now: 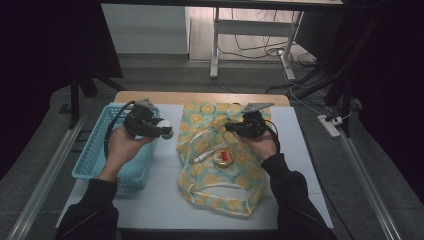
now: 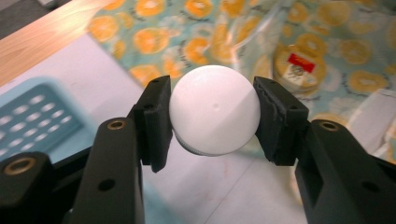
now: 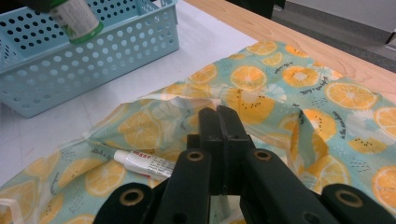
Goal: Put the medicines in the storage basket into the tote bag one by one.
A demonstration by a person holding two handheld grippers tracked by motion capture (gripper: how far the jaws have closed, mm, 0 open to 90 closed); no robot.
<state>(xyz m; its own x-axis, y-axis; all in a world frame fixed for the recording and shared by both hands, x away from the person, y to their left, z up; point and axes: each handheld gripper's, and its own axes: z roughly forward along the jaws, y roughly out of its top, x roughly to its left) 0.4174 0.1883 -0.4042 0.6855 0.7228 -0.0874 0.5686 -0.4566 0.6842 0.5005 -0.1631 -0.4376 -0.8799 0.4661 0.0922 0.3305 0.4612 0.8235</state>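
The room is dim, with dark curtains to either side and a pale wooden table [image 1: 200, 97] covered by a white sheet, on which everything sits. On my left stands a light blue perforated plastic basket [image 1: 95, 145]; in the middle lies a teal cloth bag printed with orange slices [image 1: 220, 180], spread open and rumpled.

My left gripper [image 2: 212, 116] is clamped on a small bottle with a rounded white cap and a green-and-white label [image 2: 214, 115] — the pads press on the cap from both sides, and in the high view the bottle [image 1: 165, 131] hangs above the table between the basket's near rim and the bag. My right gripper [image 3: 218, 122] has its jaws pressed together; I judge they pinch a fold of the bag's cloth to hold its mouth up, though the cloth at the tips is hard to make out.

I read the step as unpacking: the bottle is out of the bag and on its way to the basket. The next move calls for carrying it over the basket's wall, lowering it inside and only then parting the jaws — a round cap could slip if I tilt it.

As for contents, the bag holds a small white tube with red print [image 3: 144, 164] and a round yellow tin with a red label [image 1: 223, 158]. What lies in the basket I cannot tell.
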